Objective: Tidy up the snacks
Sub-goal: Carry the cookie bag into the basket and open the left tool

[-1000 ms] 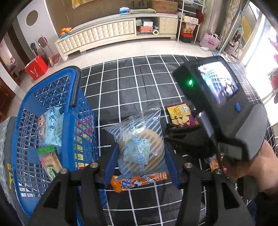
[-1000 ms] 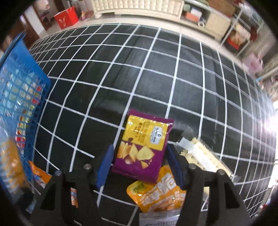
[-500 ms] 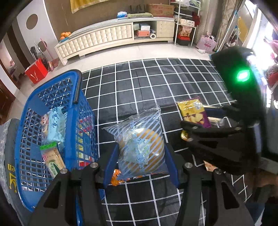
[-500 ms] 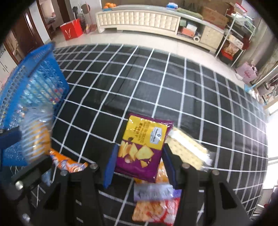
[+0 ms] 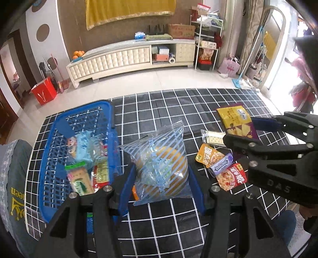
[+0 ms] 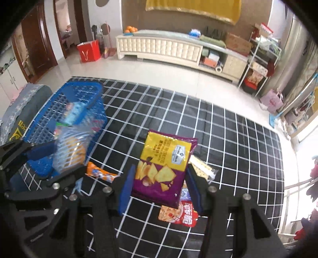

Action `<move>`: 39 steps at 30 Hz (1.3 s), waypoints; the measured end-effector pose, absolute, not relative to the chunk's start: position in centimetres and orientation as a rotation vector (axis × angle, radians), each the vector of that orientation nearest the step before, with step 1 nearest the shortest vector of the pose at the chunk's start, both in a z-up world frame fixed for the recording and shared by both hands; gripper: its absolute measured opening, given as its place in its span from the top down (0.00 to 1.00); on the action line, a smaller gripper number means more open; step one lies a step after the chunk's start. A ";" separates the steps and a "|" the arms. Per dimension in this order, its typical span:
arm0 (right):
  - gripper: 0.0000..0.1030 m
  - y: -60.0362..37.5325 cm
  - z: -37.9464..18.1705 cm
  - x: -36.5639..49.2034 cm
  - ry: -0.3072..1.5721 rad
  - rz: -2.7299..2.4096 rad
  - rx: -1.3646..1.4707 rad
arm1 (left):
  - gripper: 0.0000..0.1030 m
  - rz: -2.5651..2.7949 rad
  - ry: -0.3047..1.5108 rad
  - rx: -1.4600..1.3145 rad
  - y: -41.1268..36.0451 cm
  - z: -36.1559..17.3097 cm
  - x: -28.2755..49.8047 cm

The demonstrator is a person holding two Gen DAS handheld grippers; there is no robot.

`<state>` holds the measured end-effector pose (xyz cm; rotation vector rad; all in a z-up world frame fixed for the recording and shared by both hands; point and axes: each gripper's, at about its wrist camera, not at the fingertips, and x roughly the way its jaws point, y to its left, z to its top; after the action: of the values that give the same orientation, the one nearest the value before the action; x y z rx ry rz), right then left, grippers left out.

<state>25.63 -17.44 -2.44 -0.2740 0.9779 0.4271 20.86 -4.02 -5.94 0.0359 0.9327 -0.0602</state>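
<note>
- Up come both packets since a second ago: the purple-and-yellow foil chip bag was lying on the mat and now hangs clear of it, and more of the room shows behind.
- Right gripper: its blue pads have just closed in and now clamp the chip bag by its lower half, at a middling spread.
- Left gripper is likewise partway closed, pinching the clear blue-striped plastic bag with an orange bun inside, held just right of the blue plastic mesh basket.
- Inside the basket: a pale blue packet and a green-labelled cracker pack.
- On the mat below: an orange sachet, a purple gum pack, a red noodle pouch, a clear cracker sleeve, an orange wrapped bar.
- Surface: a black mat with a white grid on pale floor tiles.
- Beyond: a long cream cabinet, a red paper bag, a yellow wall cloth.
</note>
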 end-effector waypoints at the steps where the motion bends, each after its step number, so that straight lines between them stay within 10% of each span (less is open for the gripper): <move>1: 0.46 -17.1 -1.9 25.1 0.966 0.433 -0.277 | 0.51 -0.059 0.925 0.034 -3.6 -5.6 20.6; 39: 0.46 -2.4 -3.6 24.7 1.053 0.622 -0.238 | 0.51 0.029 1.102 -0.104 13.5 -10.5 20.0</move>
<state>24.68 -2.43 -3.63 -0.2377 1.0531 0.6220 20.00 13.52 -10.47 -0.1044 1.1018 0.0291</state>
